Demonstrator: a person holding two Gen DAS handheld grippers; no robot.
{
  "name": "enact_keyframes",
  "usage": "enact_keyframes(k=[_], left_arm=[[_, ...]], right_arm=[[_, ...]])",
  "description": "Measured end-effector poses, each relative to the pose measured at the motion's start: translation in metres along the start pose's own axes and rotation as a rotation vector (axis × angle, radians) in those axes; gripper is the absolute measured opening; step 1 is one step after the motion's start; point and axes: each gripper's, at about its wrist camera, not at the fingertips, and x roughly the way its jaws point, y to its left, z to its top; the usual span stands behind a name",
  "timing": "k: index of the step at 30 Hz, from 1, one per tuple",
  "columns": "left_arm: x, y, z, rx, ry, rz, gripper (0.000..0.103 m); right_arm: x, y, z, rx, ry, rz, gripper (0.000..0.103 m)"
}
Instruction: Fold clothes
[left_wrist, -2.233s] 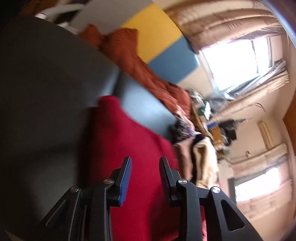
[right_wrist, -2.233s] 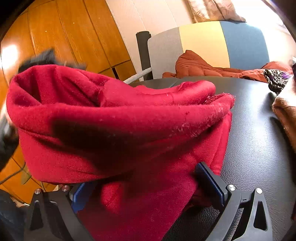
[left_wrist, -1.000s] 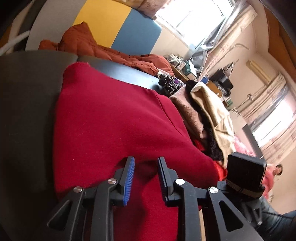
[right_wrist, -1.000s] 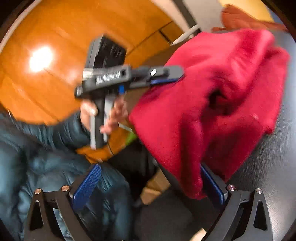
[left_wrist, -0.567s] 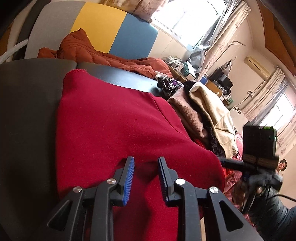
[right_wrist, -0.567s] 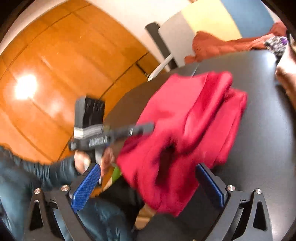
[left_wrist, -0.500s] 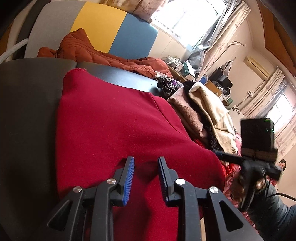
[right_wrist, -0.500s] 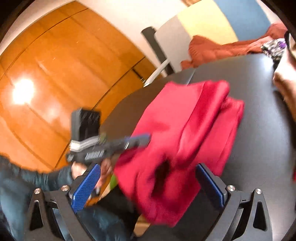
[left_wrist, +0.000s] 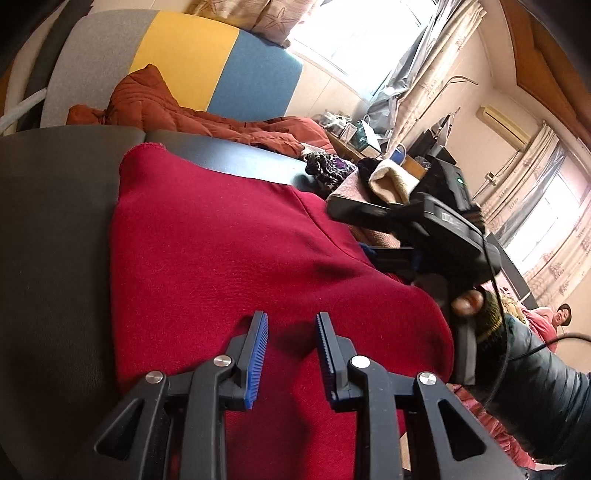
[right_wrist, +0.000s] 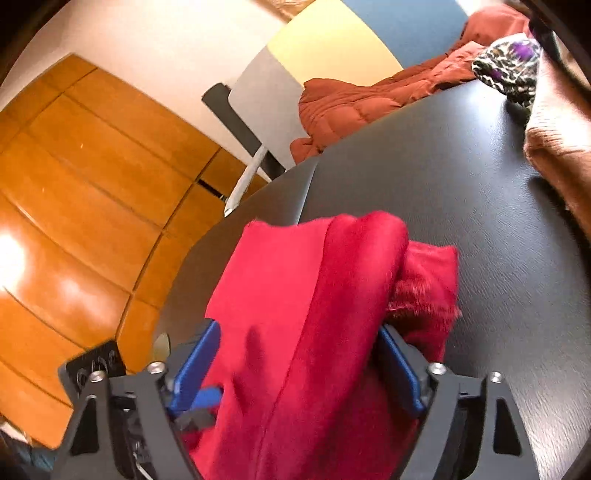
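Red garment (right_wrist: 317, 295) bunched between closing right tongs (right_wrist: 299, 365), left tongs (left_wrist: 290, 354) apart above it

You face a grey, yellow and blue panel (left_wrist: 177, 62) behind the black bench (right_wrist: 461, 177); bright curtained windows (left_wrist: 354, 40) sit right, glossy wooden panelling (right_wrist: 85, 192) left.
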Motion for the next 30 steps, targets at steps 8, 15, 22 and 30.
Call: enact_keyframes(k=[8, 15, 22, 30], left_arm=[[-0.008, -0.028, 0.011, 0.065, 0.002, -0.123, 0.029], [0.048, -0.071, 0.0, 0.177, 0.172, -0.194, 0.029], [0.08, -0.09, -0.027, 0.269, 0.263, -0.14, 0.028], [0.063, -0.097, -0.022, 0.252, 0.227, -0.111, 0.028]], right_arm=[[-0.013, 0.026, 0.003, -0.171, -0.041, -0.091, 0.015], [-0.031, 0.01, -0.006, -0.198, -0.066, -0.131, 0.015], [-0.028, -0.04, -0.028, -0.132, -0.118, -0.133, 0.016], [-0.042, -0.043, -0.026, -0.051, -0.119, -0.094, 0.03]])
